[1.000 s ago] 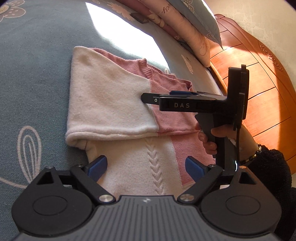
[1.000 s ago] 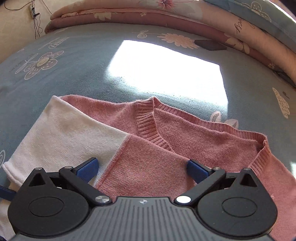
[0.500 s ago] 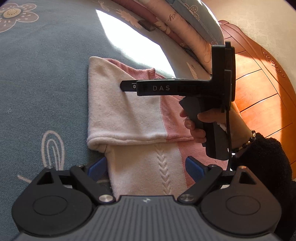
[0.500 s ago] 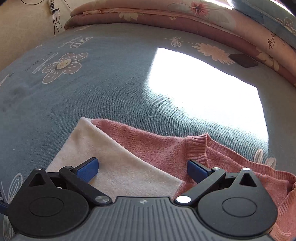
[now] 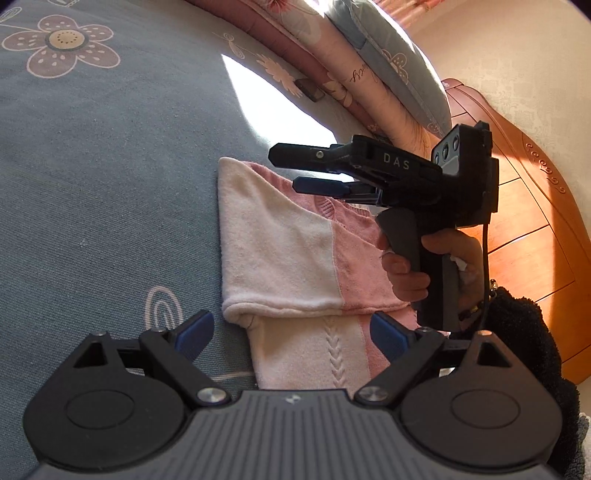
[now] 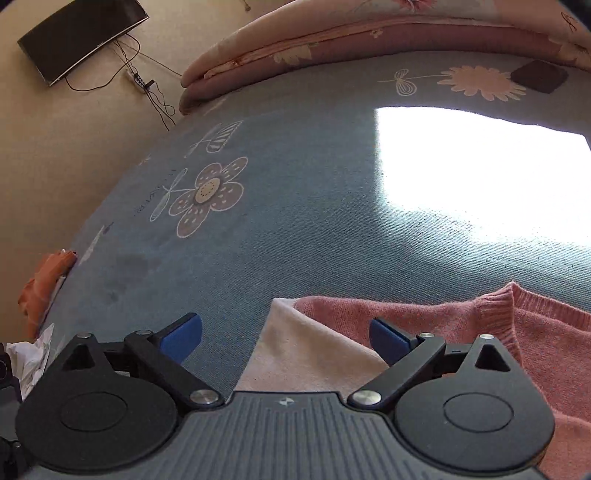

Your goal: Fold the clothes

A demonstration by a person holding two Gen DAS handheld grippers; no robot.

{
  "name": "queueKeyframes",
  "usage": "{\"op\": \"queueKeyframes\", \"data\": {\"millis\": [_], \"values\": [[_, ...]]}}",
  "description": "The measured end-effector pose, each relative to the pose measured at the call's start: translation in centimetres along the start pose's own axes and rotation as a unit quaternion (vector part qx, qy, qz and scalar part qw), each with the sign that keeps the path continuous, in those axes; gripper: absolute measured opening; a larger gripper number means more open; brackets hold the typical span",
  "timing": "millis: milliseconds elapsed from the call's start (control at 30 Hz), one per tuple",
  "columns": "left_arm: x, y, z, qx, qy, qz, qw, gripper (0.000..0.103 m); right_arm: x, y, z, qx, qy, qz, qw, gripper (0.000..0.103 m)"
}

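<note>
Now both claws have lifted clear of the folded sweater (image 5: 280,258), left gripper (image 5: 291,334) and right gripper (image 6: 286,334) spread and empty, suggesting that fold is complete.

A blue flower-printed bed (image 5: 110,192) carries a folded pink-and-cream sweater (image 5: 288,258) just ahead of the left gripper (image 5: 291,332); folded quilts (image 5: 332,74) lie beyond it.

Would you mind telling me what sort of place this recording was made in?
Most likely a bedroom at home. The sweater lies on a blue flowered bedspread, folded quilts are stacked along its far edge, and a wooden headboard stands beside it.
</note>
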State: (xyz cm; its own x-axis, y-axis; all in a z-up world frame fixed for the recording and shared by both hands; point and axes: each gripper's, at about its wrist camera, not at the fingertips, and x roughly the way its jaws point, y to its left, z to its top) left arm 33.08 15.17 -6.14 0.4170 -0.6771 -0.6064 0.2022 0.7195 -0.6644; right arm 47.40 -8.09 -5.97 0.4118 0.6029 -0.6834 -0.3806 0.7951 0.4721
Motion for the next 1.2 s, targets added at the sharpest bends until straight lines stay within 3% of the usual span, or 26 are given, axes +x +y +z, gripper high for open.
{"op": "queueKeyframes", "data": {"millis": [233, 467, 567, 667, 767, 867, 1067, 1200], "values": [[0.3, 0.0, 0.0, 0.000, 0.004, 0.002, 1.0000, 0.091, 5.2, 1.7, 0.5, -0.026, 0.028, -0.023, 0.999, 0.103], [-0.1, 0.1, 0.1, -0.003, -0.001, -0.002, 1.0000, 0.091, 2.7, 2.9, 0.8, -0.052, -0.009, -0.028, 0.998, 0.103], [0.0, 0.1, 0.1, -0.002, 0.000, -0.001, 1.0000, 0.091, 2.2, 2.6, 0.3, -0.049, 0.004, -0.038, 0.998, 0.103], [0.1, 0.0, 0.2, 0.000, 0.002, 0.000, 1.0000, 0.091, 3.2, 2.0, -0.2, -0.037, 0.021, -0.036, 0.998, 0.103], [0.4, 0.0, 0.2, 0.001, 0.005, 0.003, 1.0000, 0.091, 4.7, 1.6, 0.0, -0.017, 0.008, -0.024, 1.000, 0.103], [0.6, 0.0, 0.2, 0.000, 0.007, 0.006, 1.0000, 0.091, 5.4, 2.1, 0.7, -0.041, -0.014, -0.036, 0.998, 0.103], [0.2, -0.4, 0.0, 0.004, 0.006, -0.003, 1.0000, 0.091, 2.5, 2.1, 0.4, -0.038, -0.016, -0.045, 0.998, 0.102], [0.0, -0.7, 0.0, 0.006, 0.003, -0.012, 0.9999, 0.091, -0.3, 1.1, -1.0, -0.037, 0.006, -0.073, 0.997, 0.102]]}}
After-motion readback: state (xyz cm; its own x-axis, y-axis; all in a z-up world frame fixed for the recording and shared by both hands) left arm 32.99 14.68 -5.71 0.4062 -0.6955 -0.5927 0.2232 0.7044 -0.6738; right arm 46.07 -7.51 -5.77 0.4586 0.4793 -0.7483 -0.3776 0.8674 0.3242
